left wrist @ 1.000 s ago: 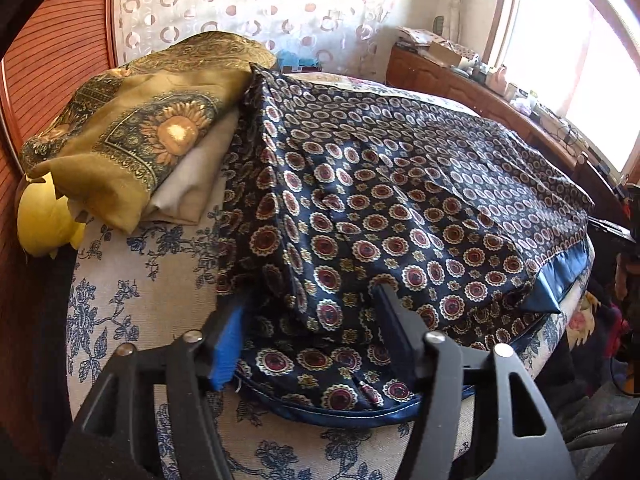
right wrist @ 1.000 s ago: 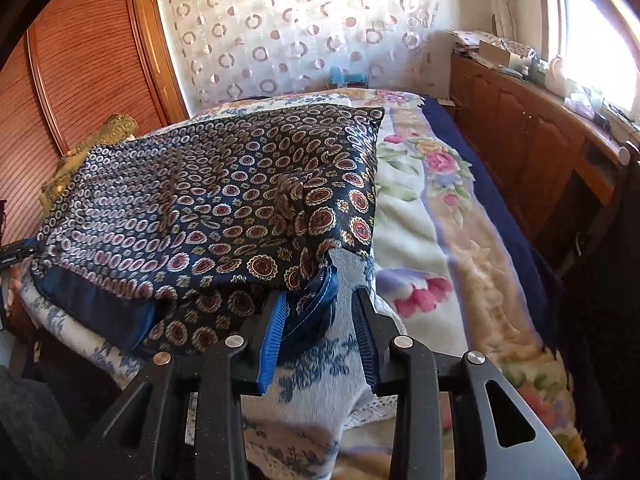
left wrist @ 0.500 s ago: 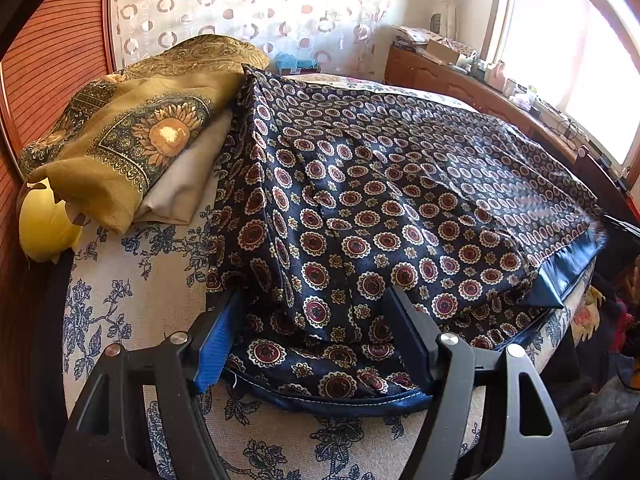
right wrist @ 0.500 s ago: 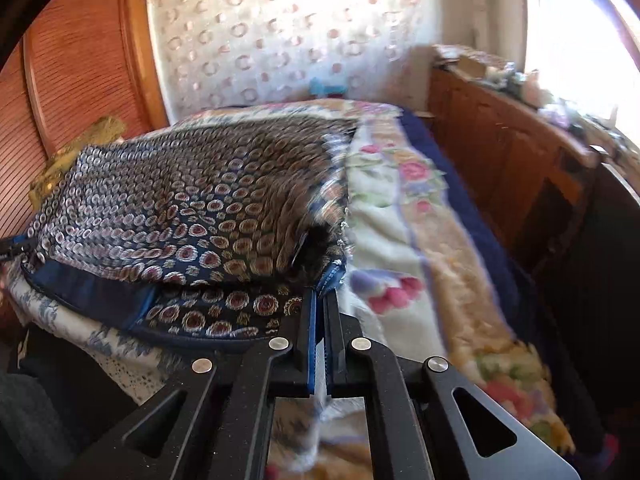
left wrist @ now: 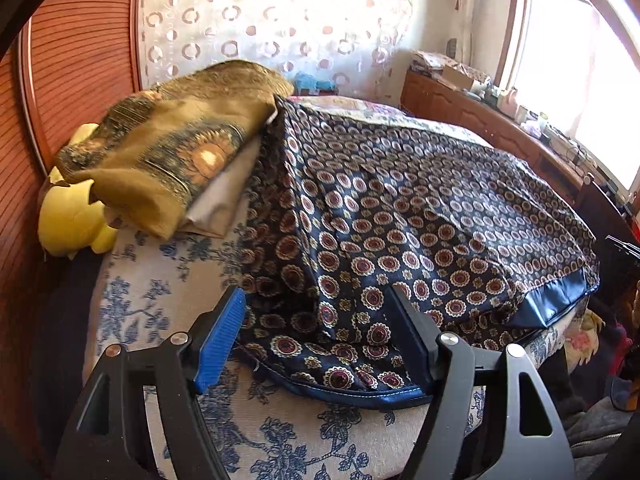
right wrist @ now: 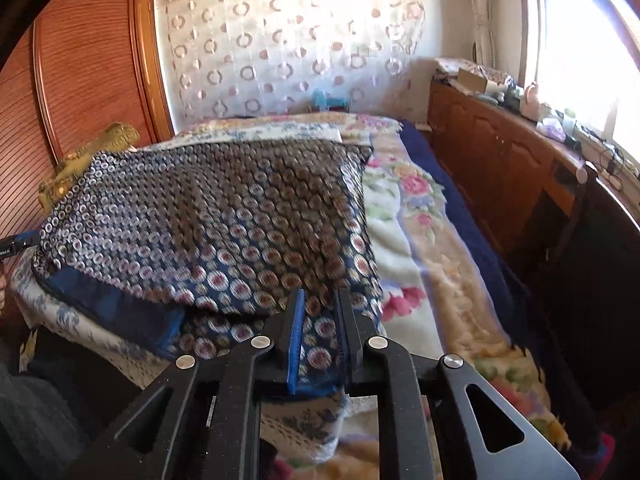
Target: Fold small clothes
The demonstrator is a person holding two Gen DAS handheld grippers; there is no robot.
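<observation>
1. Our left gripper (left wrist: 316, 334) stands spread wide, a corner of the navy scarf (left wrist: 400, 216) between its fingers, neither pad pressing it.
2. Our right gripper (right wrist: 320, 330) has just been easing apart; its narrow jaws still pinch the scarf's near edge.
3. Ahead of both grippers the scarf lies across the bed (left wrist: 160, 312), silky, ringed with red-and-cream medallions, hemmed in glossy blue.
4. Beyond our left gripper sits a folded mustard cloth (left wrist: 176, 152).

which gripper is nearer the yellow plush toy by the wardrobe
Left. The left gripper sits open at the navy patterned cloth's near corner, on the yellow plush toy's side. The right gripper is at the cloth's opposite corner, beside the floral blanket.
</observation>
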